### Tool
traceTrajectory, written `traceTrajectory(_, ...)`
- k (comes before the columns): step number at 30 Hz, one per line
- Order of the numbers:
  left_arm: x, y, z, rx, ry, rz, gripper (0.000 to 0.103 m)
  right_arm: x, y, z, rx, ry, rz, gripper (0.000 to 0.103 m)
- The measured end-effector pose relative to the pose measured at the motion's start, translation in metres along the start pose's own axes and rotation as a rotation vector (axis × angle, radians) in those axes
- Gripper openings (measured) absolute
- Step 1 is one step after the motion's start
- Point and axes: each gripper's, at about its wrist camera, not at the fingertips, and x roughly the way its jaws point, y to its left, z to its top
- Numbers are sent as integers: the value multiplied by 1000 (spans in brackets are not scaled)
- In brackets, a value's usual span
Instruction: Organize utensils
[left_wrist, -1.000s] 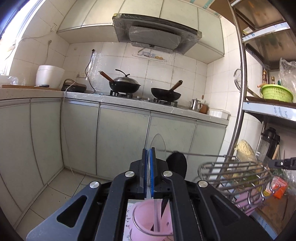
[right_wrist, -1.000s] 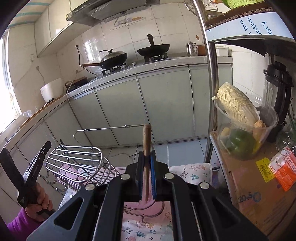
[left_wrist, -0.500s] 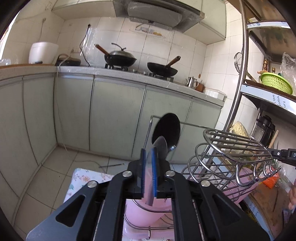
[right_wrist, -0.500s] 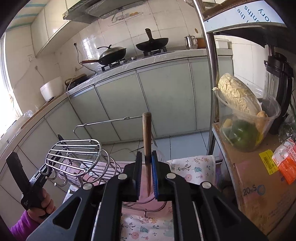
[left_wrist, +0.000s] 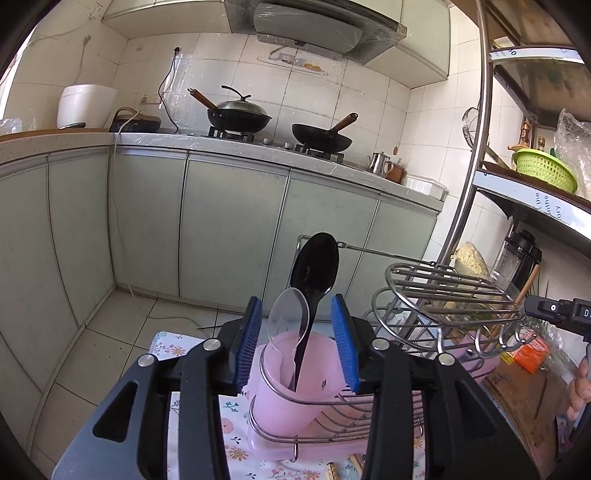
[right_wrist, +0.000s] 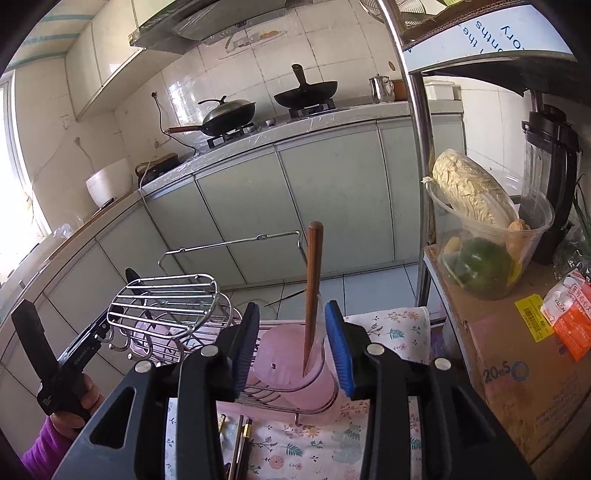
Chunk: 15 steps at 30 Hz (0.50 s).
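In the left wrist view my left gripper (left_wrist: 297, 338) is open, its blue pads on either side of a pink cup (left_wrist: 295, 384) in a wire rack (left_wrist: 436, 291). A black spoon (left_wrist: 316, 269) and a clear plastic spoon (left_wrist: 288, 321) stand in that cup, free of the pads. In the right wrist view my right gripper (right_wrist: 291, 343) is open around another pink cup (right_wrist: 291, 365). A wooden-handled utensil (right_wrist: 313, 280) stands in it, untouched. Chopsticks (right_wrist: 240, 443) lie on the floral cloth (right_wrist: 388, 325) below.
A metal shelf post (right_wrist: 421, 155) rises on the right. On the shelf stand a plastic tub of vegetables (right_wrist: 487, 251), a blender (right_wrist: 554, 177) and a cardboard box (right_wrist: 517, 369). Kitchen cabinets (left_wrist: 229, 229) with woks (left_wrist: 240, 114) lie beyond. The left gripper shows at the left edge (right_wrist: 48, 369).
Both grippers opened and let go: the left released the clear spoon into its cup, the right released the wooden-handled utensil into its cup. Both views drew back slightly.
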Motion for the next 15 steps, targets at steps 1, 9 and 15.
traceTrajectory(1,-4,-1,0,1,-3,0,39,-4,0,-1,3,-5,0,37)
traceTrajectory(9,-40,-9,-6,9,-7,-16,40,-32,4,-20,6,-34,-4,37)
traceTrajectory(15,-56,-16,-24,29,53,-22,40,-39,10,-47,-5,-5,-9,37)
